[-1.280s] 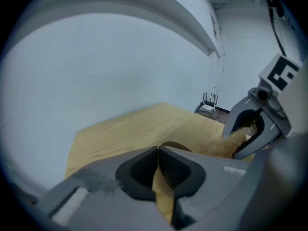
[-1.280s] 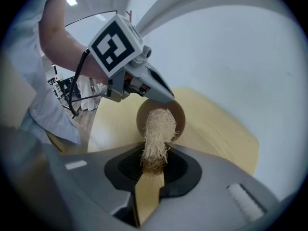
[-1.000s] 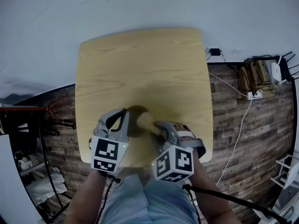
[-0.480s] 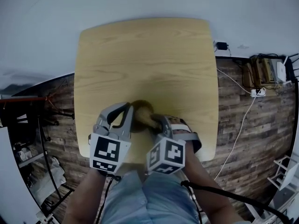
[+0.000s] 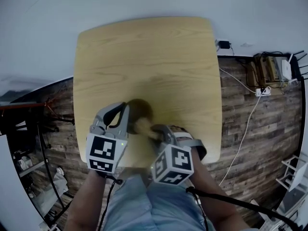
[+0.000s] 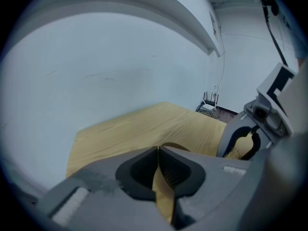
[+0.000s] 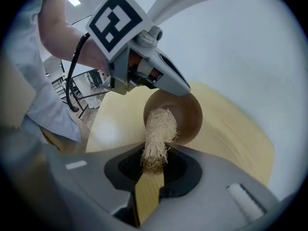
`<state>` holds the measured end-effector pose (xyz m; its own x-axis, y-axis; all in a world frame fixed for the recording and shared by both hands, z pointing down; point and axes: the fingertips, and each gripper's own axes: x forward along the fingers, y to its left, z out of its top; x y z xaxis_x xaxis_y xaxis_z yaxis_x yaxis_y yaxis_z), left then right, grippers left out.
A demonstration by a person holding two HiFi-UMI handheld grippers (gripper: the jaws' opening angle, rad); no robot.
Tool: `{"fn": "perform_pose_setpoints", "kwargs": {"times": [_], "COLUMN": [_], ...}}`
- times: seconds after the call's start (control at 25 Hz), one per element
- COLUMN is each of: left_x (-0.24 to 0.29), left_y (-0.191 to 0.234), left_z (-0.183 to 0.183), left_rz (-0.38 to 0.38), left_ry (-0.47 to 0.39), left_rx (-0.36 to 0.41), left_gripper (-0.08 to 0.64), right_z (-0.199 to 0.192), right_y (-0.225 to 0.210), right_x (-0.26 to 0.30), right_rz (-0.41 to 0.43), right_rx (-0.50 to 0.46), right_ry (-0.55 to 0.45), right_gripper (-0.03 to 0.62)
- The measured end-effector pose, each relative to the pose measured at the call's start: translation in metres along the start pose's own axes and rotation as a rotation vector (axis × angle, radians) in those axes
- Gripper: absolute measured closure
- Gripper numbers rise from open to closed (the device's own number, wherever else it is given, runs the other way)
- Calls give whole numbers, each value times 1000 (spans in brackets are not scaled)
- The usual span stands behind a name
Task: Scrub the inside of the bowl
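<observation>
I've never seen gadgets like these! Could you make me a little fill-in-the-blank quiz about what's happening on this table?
1. The left gripper is shut on the ____ of the round brown wooden bowl.
2. The right gripper is shut on a pale straw-fibre scrubbing ____.
3. Its bristles point into the bowl, which sits over a light wooden ____.

Missing words: rim; brush; table.
</observation>
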<state>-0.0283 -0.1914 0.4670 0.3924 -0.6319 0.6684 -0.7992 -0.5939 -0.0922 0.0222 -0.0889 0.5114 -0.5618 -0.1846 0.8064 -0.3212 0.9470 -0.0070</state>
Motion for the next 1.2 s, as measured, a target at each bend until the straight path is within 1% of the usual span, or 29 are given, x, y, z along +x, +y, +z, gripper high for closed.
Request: {"fn": "perform_pose_setpoints", "kwargs": {"times": [0.12,0.2,0.36,0.44,0.68,1.0,1.12,1.2], "left_x": [3,5,7,7,-3,-31,-51,-67], "left_y": [3,6,17,22,29,33,37,39], "left_z": [-3,-6,-14,-20,-27,-34,-28,-17], "left_rz": [1,1,-1,-1,-2,-2,19,25], "left_ry": [-4,-10,-32,-46,-106,-178,-228,-270], "left_rx": [-34,-74,-222,-273,-299,-355,-361,-354], "left_gripper": [529,529,529,527,525,512,512,512], "right_z": [-1,-1,3,3,4,5,14,27], "right_y": [2,3,0,-5,-23,-34,-39,-45], "right_x": [-9,-17,-31,-39,-58,-76,-87,-98], "right_rz": [-10,-17,-59,-90,-178,-257,-301,-314], "right_rx": [17,26,57,90,180,329,378,426], "right_ry": [0,-2,-17,-29,-45,-111,-166,-248], "right_gripper": [518,518,518,518,518,515,515,515]}}
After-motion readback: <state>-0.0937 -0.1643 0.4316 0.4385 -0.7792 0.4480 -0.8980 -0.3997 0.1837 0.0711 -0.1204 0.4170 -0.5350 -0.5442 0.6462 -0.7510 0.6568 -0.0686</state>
